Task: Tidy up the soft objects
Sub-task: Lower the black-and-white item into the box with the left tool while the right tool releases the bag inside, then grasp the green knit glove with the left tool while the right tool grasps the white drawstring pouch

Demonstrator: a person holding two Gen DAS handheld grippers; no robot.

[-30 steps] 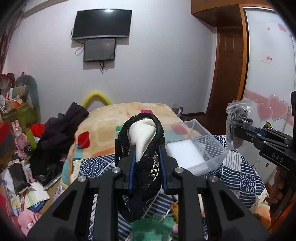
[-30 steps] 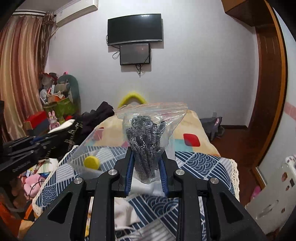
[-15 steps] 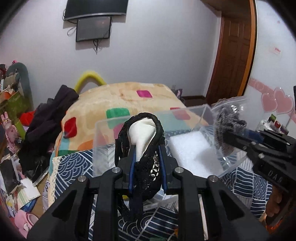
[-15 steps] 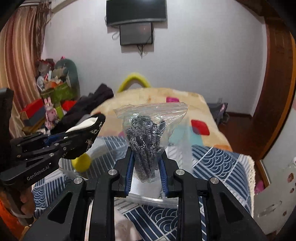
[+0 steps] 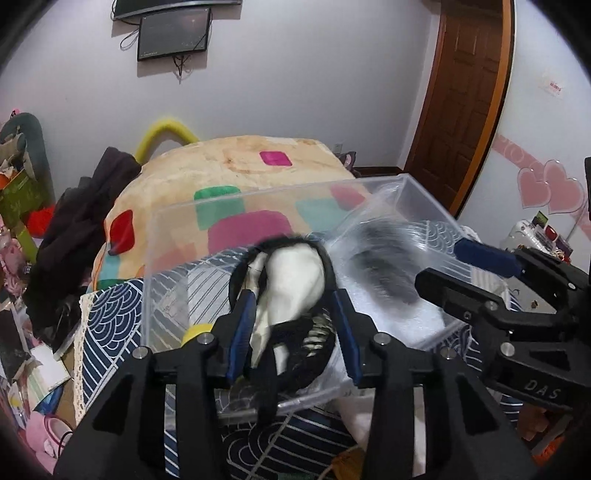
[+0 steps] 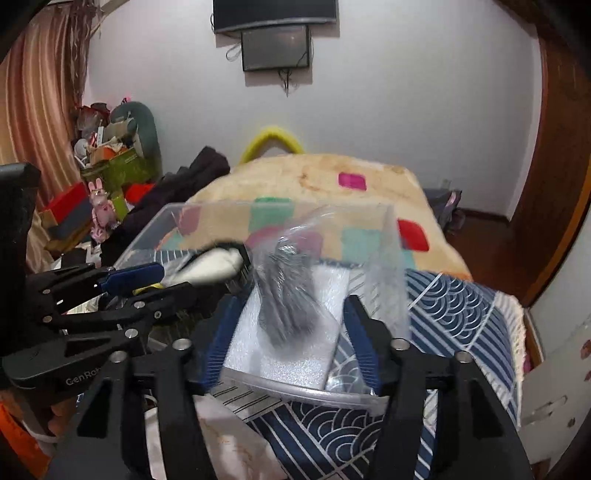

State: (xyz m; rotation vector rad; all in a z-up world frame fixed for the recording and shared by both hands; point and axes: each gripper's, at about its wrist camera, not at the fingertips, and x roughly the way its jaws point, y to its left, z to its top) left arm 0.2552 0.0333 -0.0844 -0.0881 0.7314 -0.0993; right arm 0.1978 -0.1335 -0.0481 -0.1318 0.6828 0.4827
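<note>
Location: home bedroom. Indicators: bed (image 5: 240, 173) at frame centre, wall-mounted television (image 6: 275, 13) at top, wooden door (image 5: 465, 92) upper right, curtain (image 6: 40, 99) left.

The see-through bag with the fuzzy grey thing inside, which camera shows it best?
The right wrist view: the bag sits centred between the open right tool's fingers, over the clear box. The left wrist view shows it off to one side, more blurred, beside the black-and-white fabric.

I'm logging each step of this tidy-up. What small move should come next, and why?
Probably draw both grippers back. The right gripper is open, its clear bag of grey fabric blurred over the clear bin; the left gripper also looks open around the black-and-white garment there.
</note>
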